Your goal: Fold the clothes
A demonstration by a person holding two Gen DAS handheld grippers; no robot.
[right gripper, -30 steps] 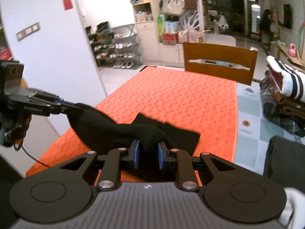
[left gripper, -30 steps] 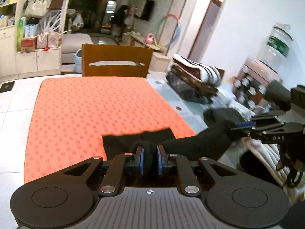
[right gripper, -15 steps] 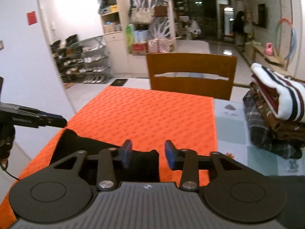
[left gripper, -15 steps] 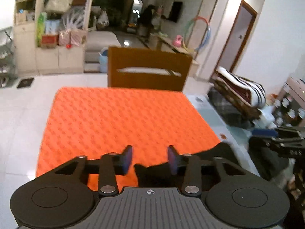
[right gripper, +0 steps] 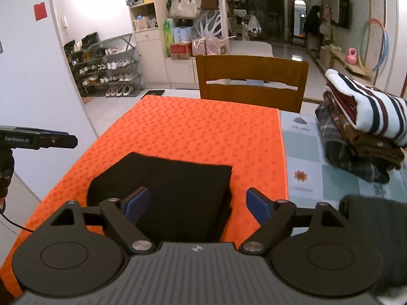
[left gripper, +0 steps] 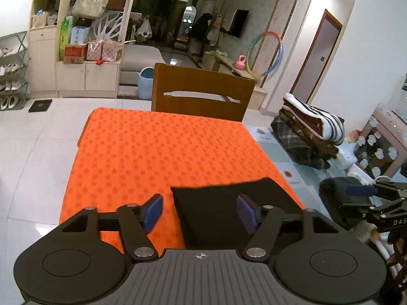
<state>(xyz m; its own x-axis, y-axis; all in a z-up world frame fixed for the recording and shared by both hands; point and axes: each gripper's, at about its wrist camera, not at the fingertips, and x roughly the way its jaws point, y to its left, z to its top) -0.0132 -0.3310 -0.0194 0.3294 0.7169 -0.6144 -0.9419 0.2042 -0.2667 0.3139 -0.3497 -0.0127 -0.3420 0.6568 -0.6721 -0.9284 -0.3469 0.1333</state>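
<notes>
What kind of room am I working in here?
Most likely a home's living and dining area. A wooden dining chair stands at the far end of a table with an orange cloth, a rack of shoes lines the wall, and folded clothes are stacked on the table.

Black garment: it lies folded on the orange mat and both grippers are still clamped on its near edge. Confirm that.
Not quite. The black garment does lie folded on the orange mat, but neither gripper is clamped on it. The right gripper in the right wrist view and the left gripper in the left wrist view have just been opening, and their blue pads stand wide apart, pressing on nothing.
</notes>
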